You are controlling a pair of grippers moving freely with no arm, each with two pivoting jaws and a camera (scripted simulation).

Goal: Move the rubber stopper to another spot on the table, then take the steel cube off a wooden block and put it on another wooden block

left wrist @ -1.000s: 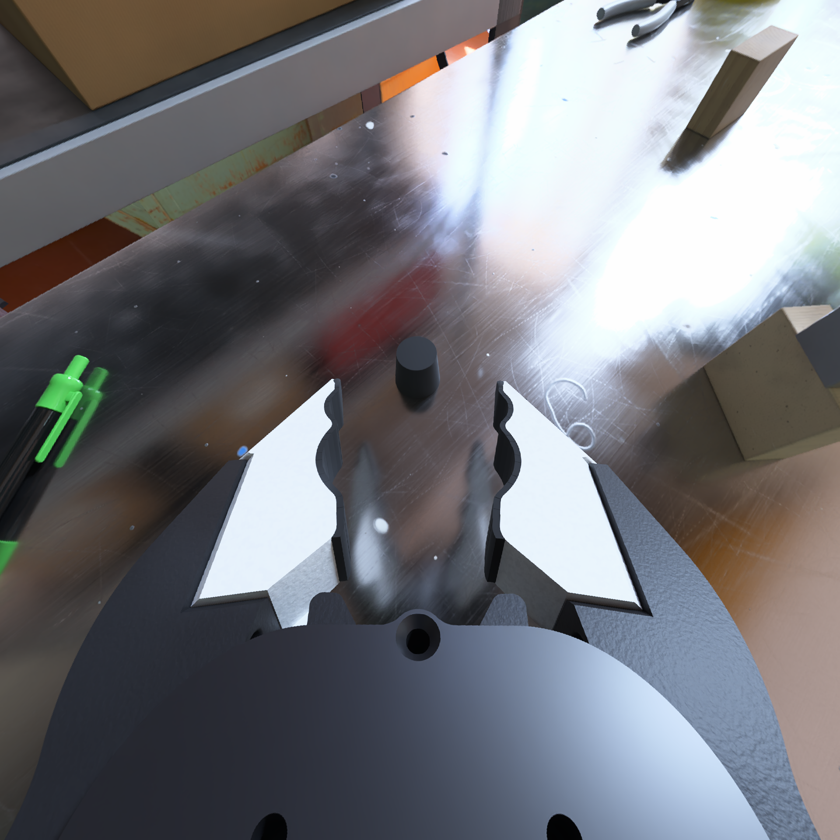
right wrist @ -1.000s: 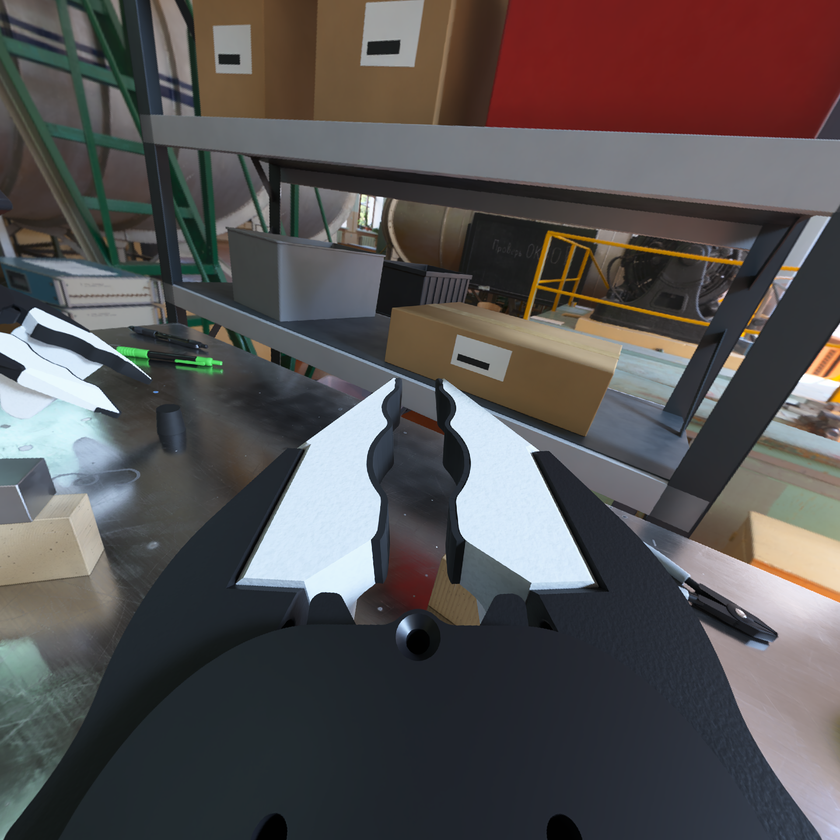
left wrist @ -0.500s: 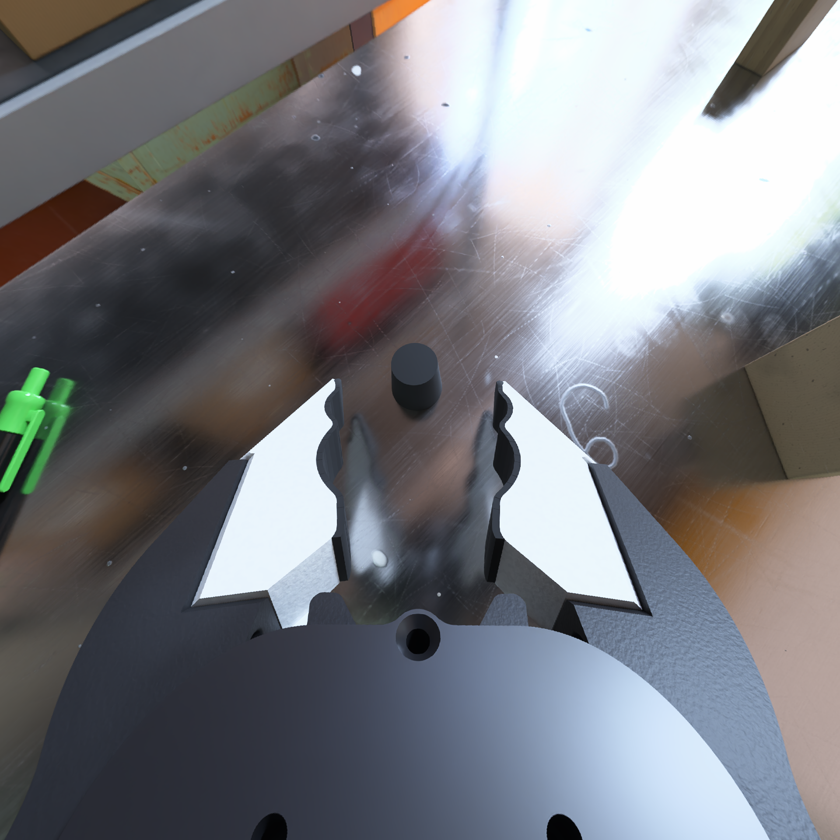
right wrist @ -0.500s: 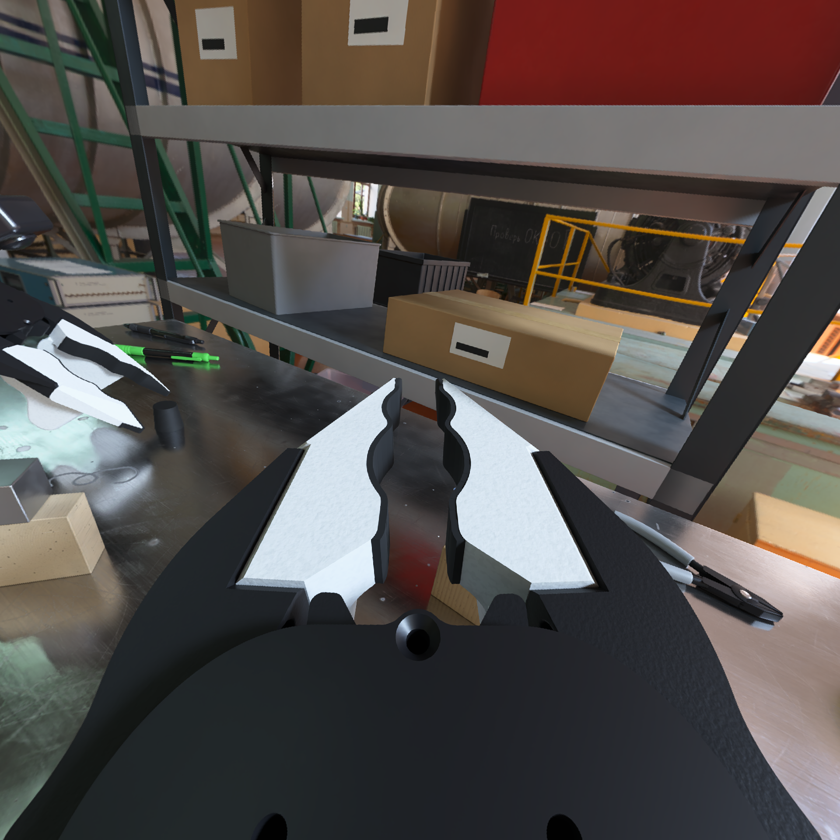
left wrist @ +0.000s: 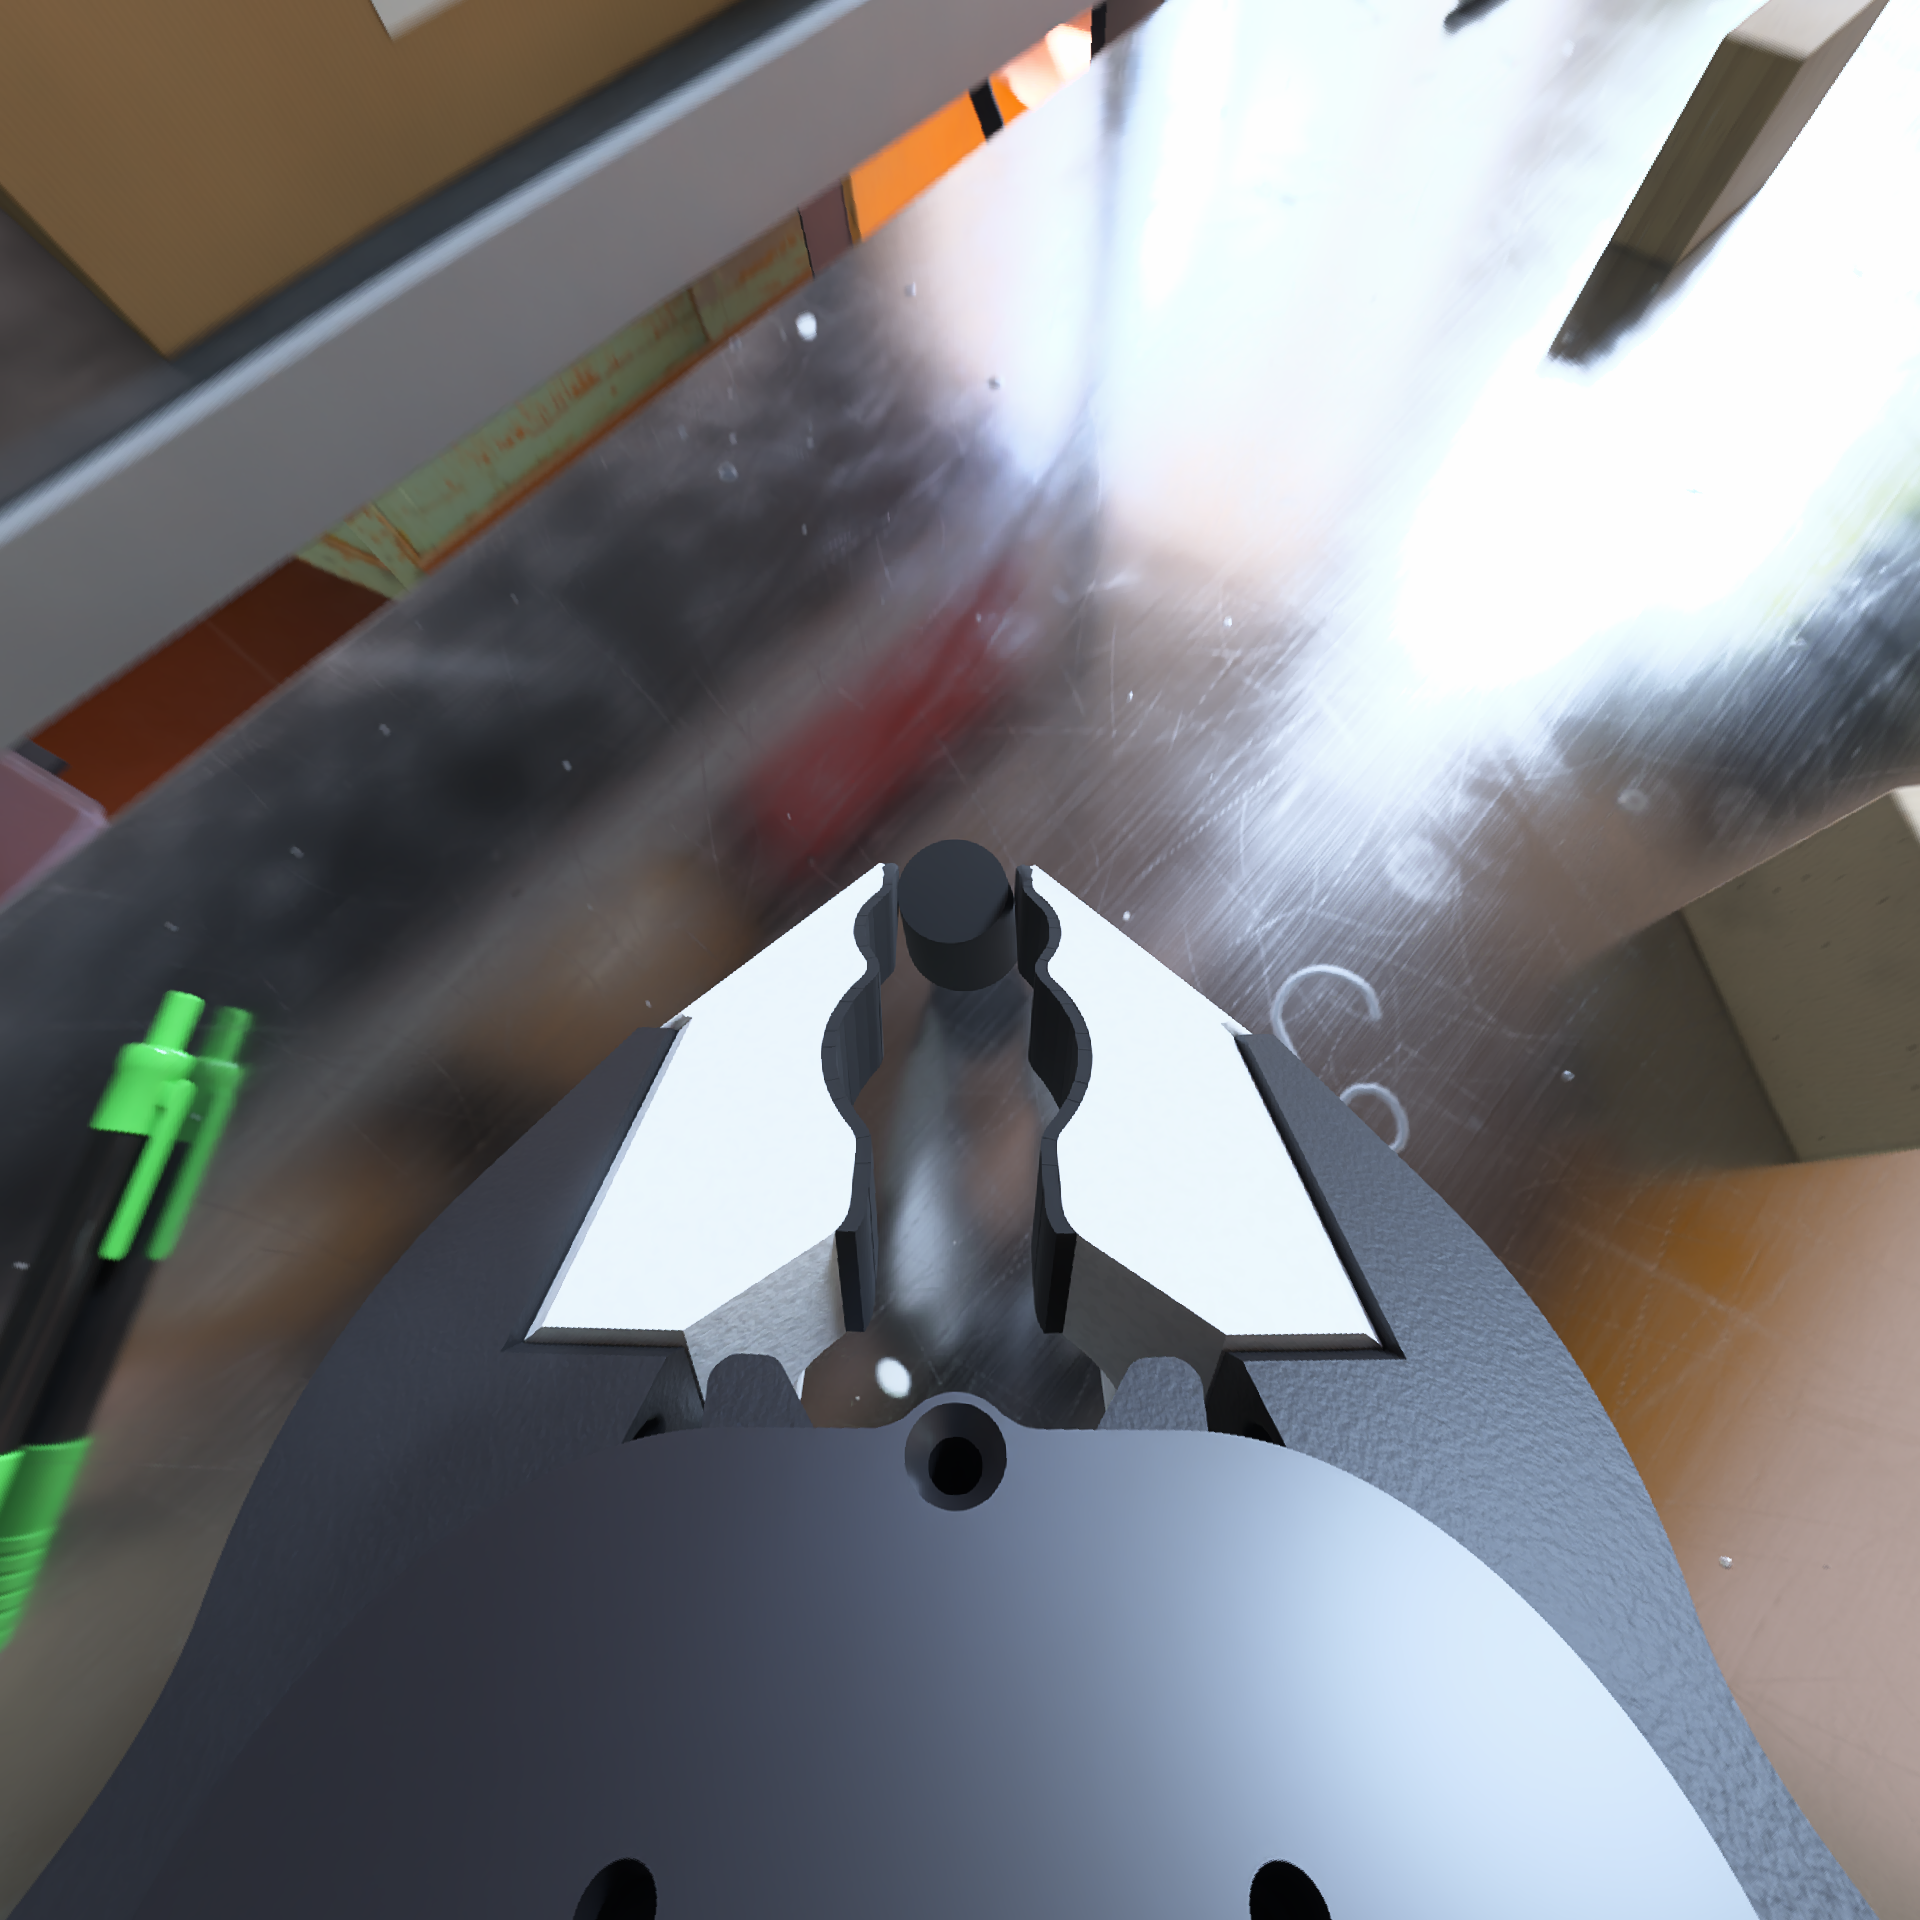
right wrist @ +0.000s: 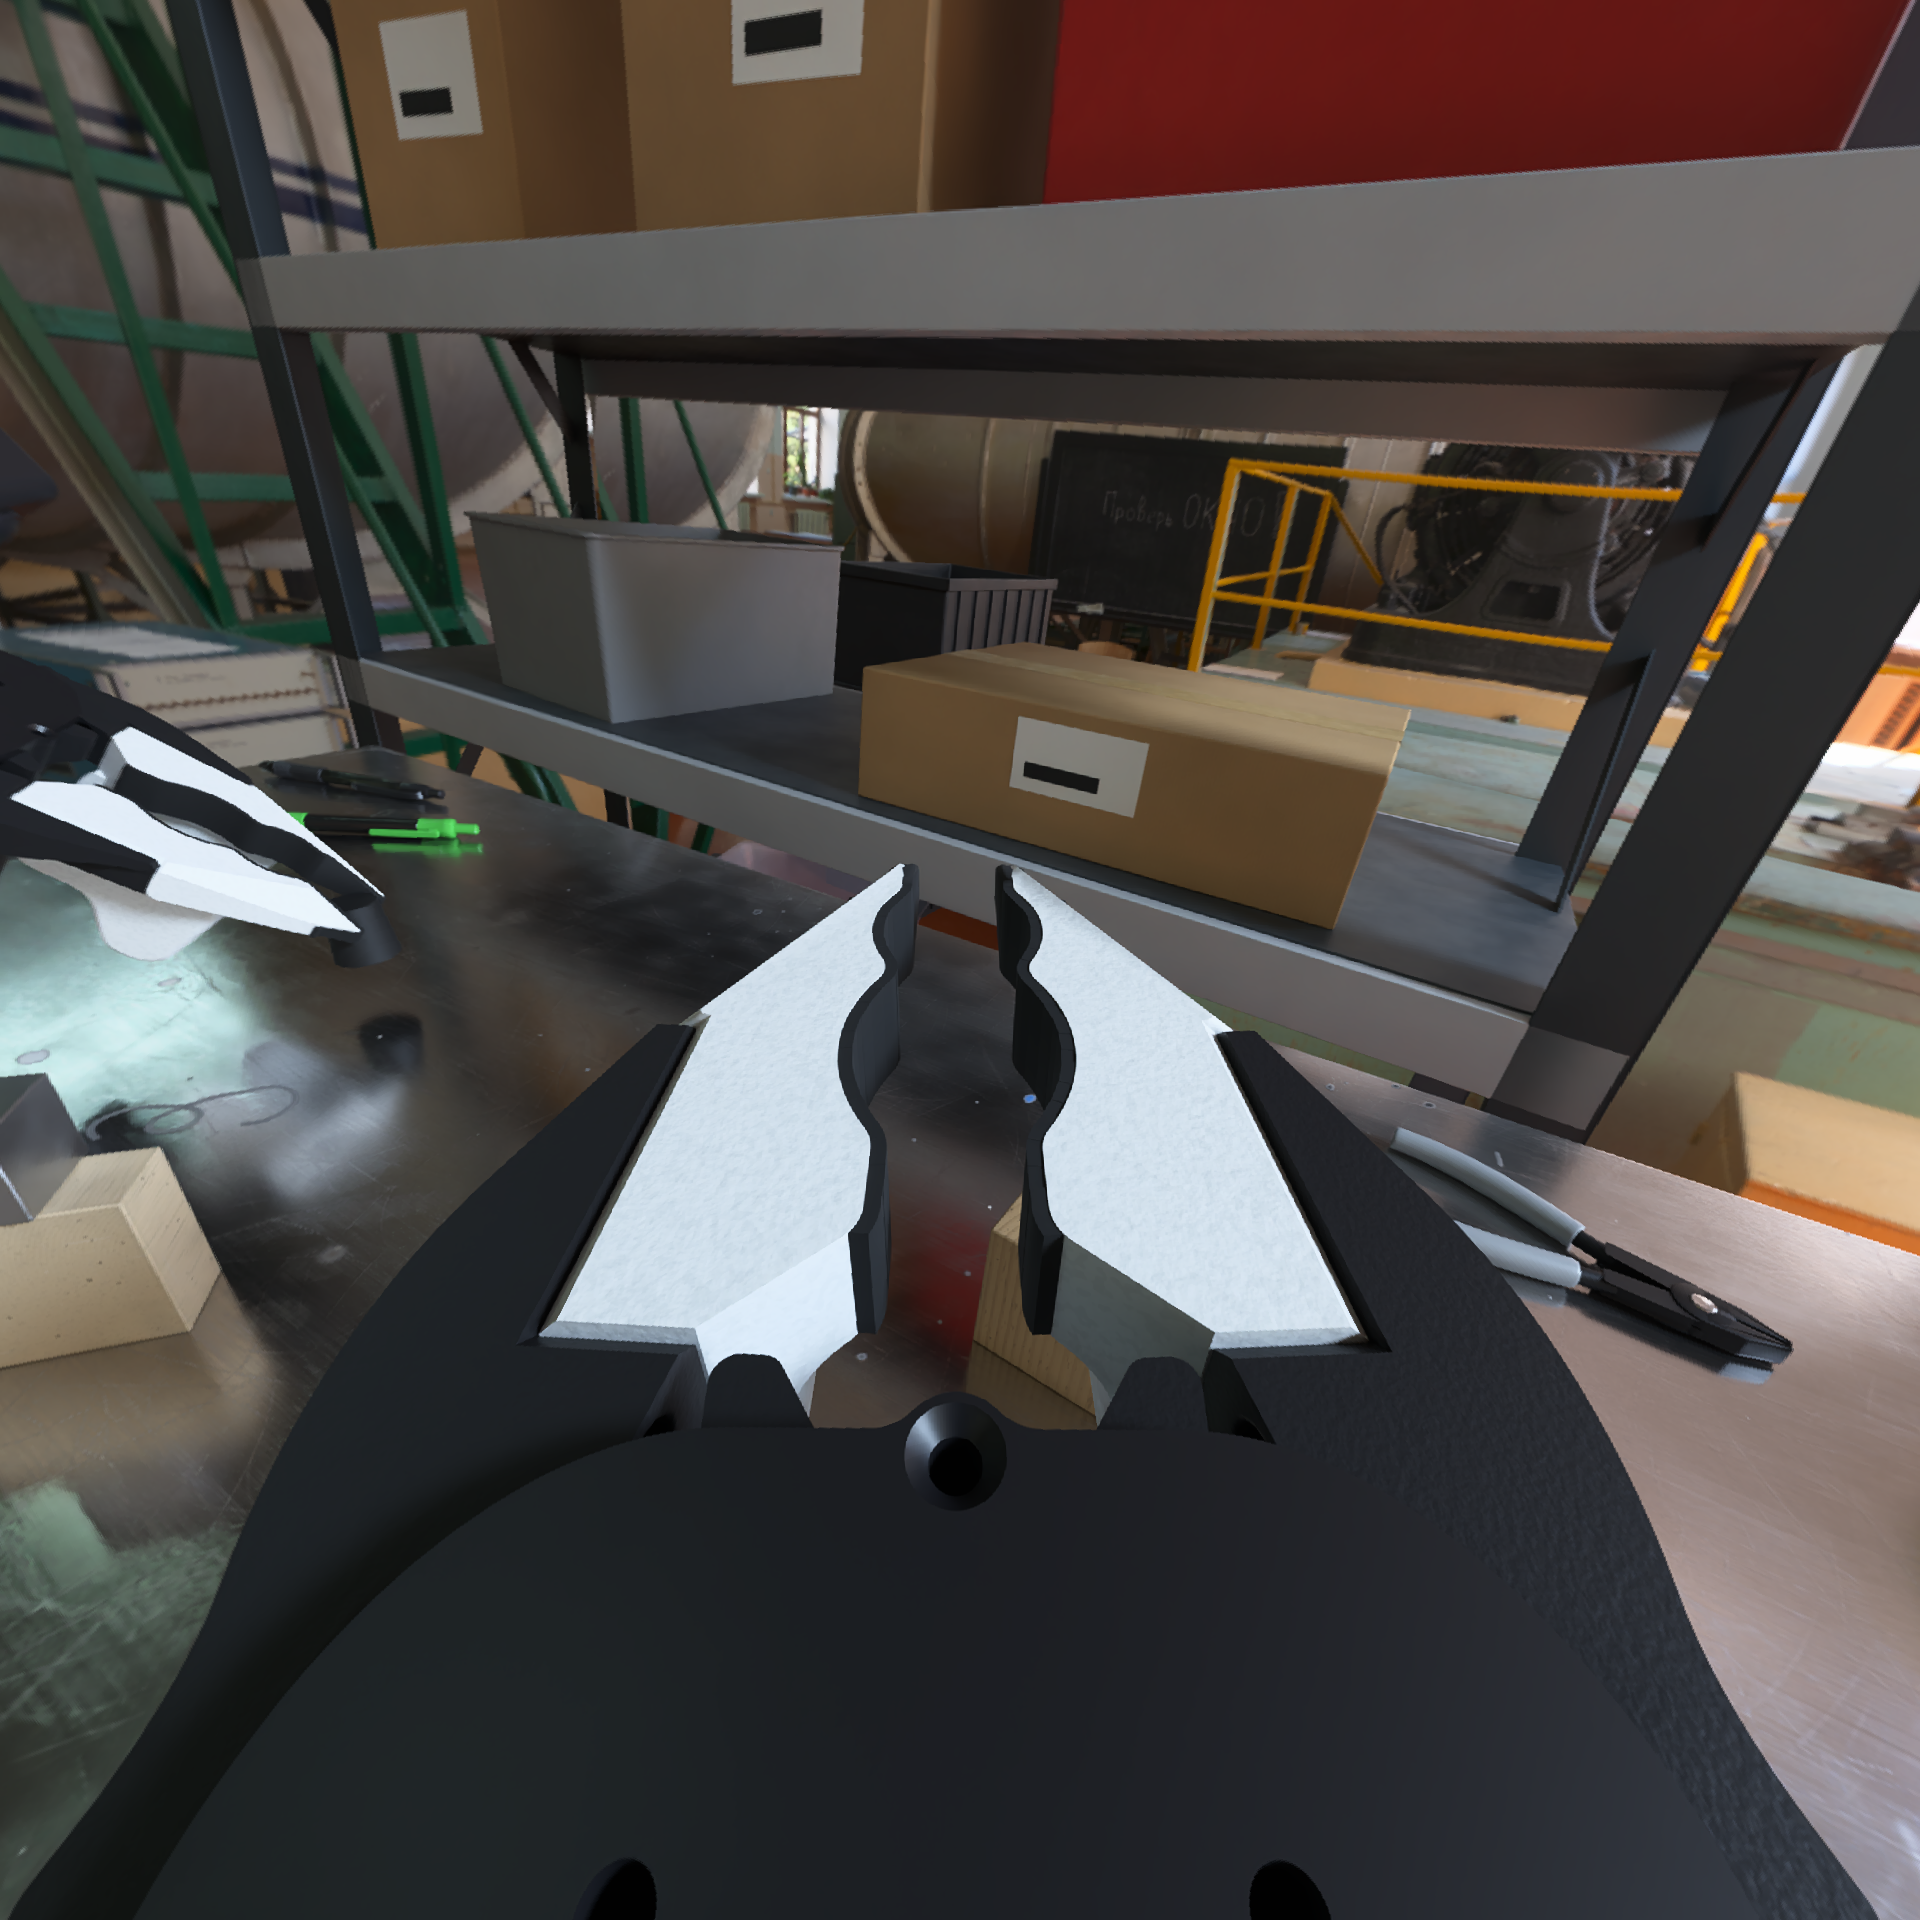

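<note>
In the left wrist view my left gripper [left wrist: 954,896] is shut on the black rubber stopper [left wrist: 954,920], which stands upright between the fingertips. In the right wrist view the left gripper [right wrist: 348,920] holds the stopper [right wrist: 366,948] a little above the metal table [right wrist: 540,1039], over its shadow. The steel cube [right wrist: 31,1143] sits on a wooden block [right wrist: 94,1257] at the left edge. My right gripper [right wrist: 956,883] is empty, its jaws a narrow gap apart, and hovers over a second wooden block [right wrist: 1003,1288].
Green and black pens [left wrist: 156,1122] lie left of the left gripper and show in the right wrist view [right wrist: 416,828]. Grey-handled pliers [right wrist: 1590,1257] lie at the right. A shelf rack [right wrist: 1039,831] with boxes runs along the table's far edge. Wooden blocks [left wrist: 1818,987] [left wrist: 1766,135] stand right.
My left gripper moved forward around the stopper, shut on it and lifted it off the table. The right gripper kept its narrow gap and shifted only slightly.
</note>
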